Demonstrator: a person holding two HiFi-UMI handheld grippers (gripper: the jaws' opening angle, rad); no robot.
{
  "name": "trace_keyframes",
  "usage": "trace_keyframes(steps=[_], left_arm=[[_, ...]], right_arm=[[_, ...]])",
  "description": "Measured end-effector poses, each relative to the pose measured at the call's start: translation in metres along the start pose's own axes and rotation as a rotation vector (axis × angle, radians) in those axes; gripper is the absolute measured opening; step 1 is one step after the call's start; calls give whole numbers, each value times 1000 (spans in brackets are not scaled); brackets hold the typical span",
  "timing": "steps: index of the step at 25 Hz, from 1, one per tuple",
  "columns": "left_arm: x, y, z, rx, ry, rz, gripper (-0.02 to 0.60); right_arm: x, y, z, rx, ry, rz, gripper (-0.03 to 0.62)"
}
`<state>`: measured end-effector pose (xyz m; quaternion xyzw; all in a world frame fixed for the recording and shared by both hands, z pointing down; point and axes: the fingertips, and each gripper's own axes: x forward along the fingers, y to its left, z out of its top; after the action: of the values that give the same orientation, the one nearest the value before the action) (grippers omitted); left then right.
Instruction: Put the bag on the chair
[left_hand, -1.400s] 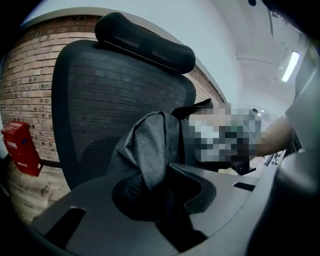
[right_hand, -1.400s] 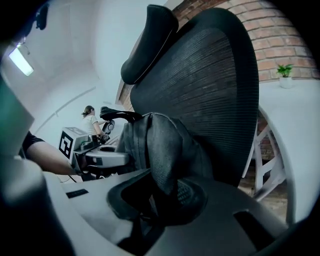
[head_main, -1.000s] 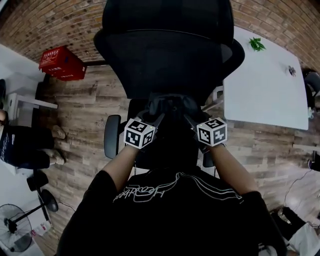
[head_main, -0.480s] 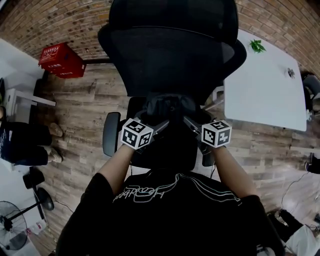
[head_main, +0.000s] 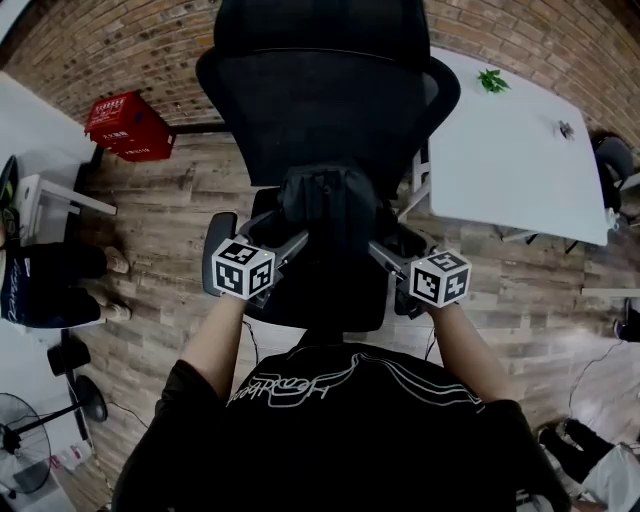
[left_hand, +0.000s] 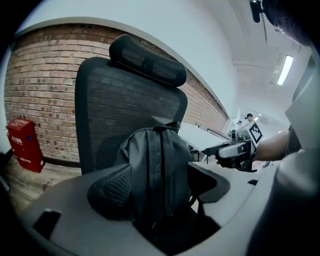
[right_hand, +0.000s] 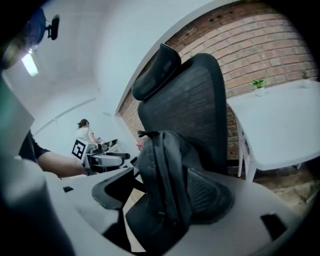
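Observation:
The dark grey bag (head_main: 328, 200) stands upright on the seat of the black mesh office chair (head_main: 320, 110), leaning against its backrest. My left gripper (head_main: 297, 237) is at the bag's left side and my right gripper (head_main: 378, 250) at its right side. Both sets of jaws are opening. In the left gripper view the bag (left_hand: 155, 170) shows in the wide gap of that gripper (left_hand: 160, 187), with the pads clear of it. The right gripper view shows the same: the bag (right_hand: 165, 170) in the gap of the gripper (right_hand: 165, 192), not pressed.
A white table (head_main: 510, 150) with a small plant (head_main: 492, 80) stands right of the chair, close to its armrest. A red crate (head_main: 130, 125) sits on the wooden floor at the left by the brick wall. A person's legs (head_main: 50, 285) and a fan (head_main: 25, 455) are at the far left.
Both grippers were shut on the top of the bag; they have let go, opened wide and drawn apart and back. The bag stays on the seat.

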<state>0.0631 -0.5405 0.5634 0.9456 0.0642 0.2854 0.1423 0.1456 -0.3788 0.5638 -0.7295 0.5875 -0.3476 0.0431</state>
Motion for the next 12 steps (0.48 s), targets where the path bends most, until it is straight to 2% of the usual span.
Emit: trace_keyframes(steps=[2,6,9,12], left_arm=[[-14,-21,0,-8,-12,1,344],[-48,-69,9,-13,-58,-13,330],[-74,-111,20,-16,-120,-30,190],[-99,-157,30,4,-188,-91,117]], right_arm=[[-16,18,-3,-5,0,56,306],[-51,60,7,-53,-58,110,220],[-81,86,20,-107,-119,121,85],[-113,109,27,-120,-182,154,-4]])
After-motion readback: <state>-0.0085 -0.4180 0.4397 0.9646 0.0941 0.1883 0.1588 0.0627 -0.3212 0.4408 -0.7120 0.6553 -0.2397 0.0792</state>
